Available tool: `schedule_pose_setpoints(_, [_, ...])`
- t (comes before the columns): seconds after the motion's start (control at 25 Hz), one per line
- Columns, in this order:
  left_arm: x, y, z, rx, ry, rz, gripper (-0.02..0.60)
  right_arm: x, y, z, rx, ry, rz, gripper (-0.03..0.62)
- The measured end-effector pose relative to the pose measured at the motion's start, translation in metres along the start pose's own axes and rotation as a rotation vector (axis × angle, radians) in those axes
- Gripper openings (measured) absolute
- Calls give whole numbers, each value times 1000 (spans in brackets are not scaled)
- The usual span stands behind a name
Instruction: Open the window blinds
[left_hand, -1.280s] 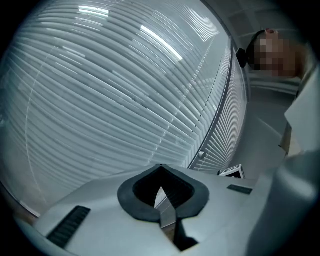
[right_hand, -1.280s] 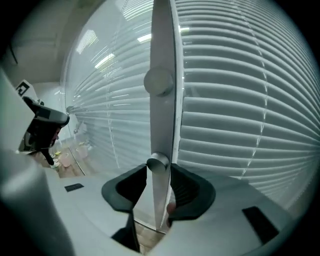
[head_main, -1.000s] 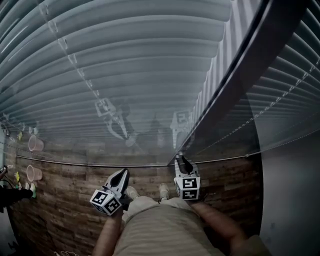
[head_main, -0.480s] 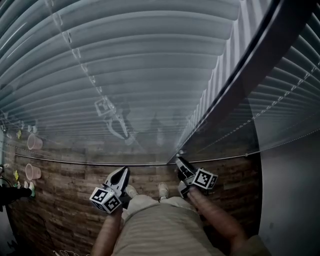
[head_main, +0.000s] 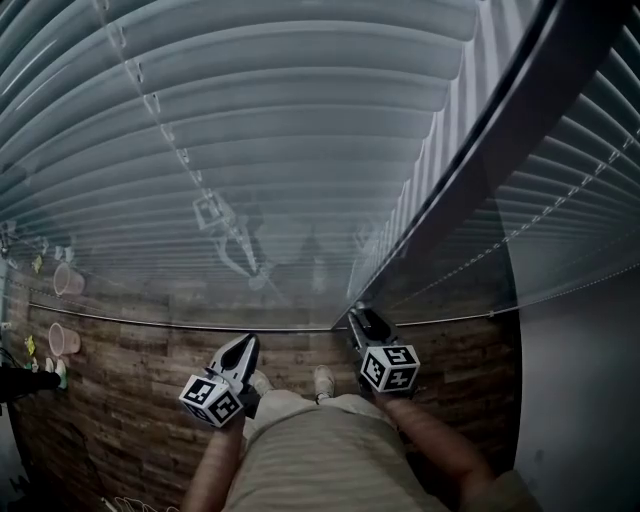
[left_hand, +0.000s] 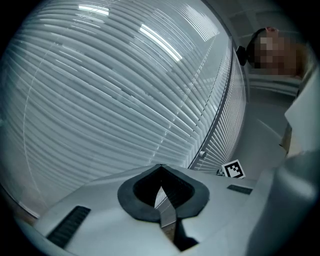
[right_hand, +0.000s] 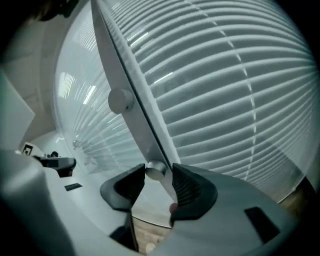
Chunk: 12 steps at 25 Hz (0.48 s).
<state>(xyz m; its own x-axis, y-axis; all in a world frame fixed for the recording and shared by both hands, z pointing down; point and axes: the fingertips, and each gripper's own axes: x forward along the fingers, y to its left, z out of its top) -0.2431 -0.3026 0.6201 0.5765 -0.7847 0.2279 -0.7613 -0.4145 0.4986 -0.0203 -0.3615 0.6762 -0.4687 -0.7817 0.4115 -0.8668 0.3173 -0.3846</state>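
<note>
The blinds are hung either side of the frame post, whose lower knob is bracketed by the right tongs, released and just opened, while the left tongs, clenched empty, are held farther from that post.

The blinds ran off the top and both sides of the head view. The cups at far left were too small and dim to read, and a dark thing got chopped by the left edge.
</note>
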Motion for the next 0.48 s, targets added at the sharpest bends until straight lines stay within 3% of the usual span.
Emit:
schedule_pose_setpoints(0.12, [0,1,0,-5,-10,7,15,0,0,3,9,15,-55,141])
schedule_pose_setpoints(0.2, [-1,2,1,-6,-15,7,15,1,-1,2,84,25,-45,135])
schedule_pose_setpoints(0.48, [-3,6,1,6,-7,11,15,0,-12,-3,758,-27,226,126])
